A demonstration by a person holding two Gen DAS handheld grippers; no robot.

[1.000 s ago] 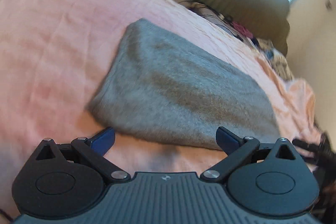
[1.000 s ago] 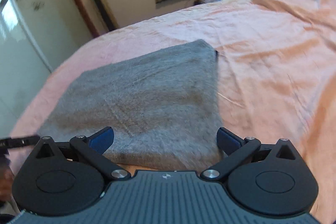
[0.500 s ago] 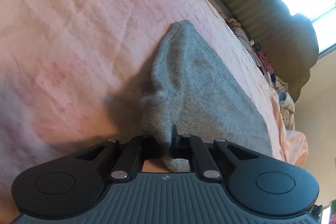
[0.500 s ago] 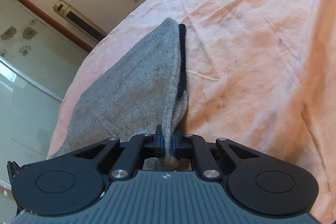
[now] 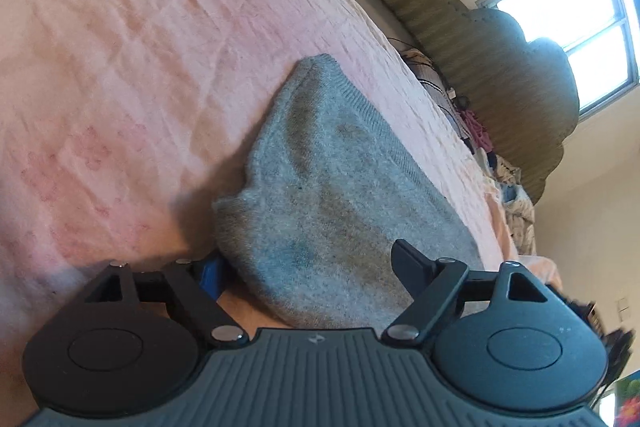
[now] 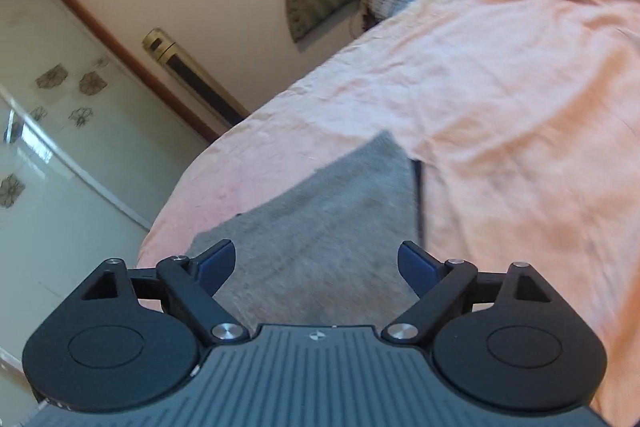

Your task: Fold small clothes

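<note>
A grey knitted garment [image 5: 336, 195] lies folded on the pink bedsheet [image 5: 120, 75]. My left gripper [image 5: 308, 267] is open, its jaws spread on either side of the garment's near folded end. The left blue pad is half hidden behind the cloth. In the right wrist view the same garment [image 6: 328, 219] lies flat under and ahead of my right gripper [image 6: 316, 267], which is open and empty just above the near edge. A dark strip [image 6: 418, 199] shows along the garment's right edge.
A padded olive headboard [image 5: 500, 67] and a heap of mixed clothes [image 5: 480, 131] are at the far end of the bed. A pale glass-panelled wardrobe [image 6: 60, 155] and a standing unit [image 6: 192, 75] are beyond the bed's left edge. Wrinkled sheet [image 6: 520, 107] spreads to the right.
Both grippers were shut on pinched edges of the grey garment half a second ago. Both have opened and let it go, and it has settled back on the sheet.
</note>
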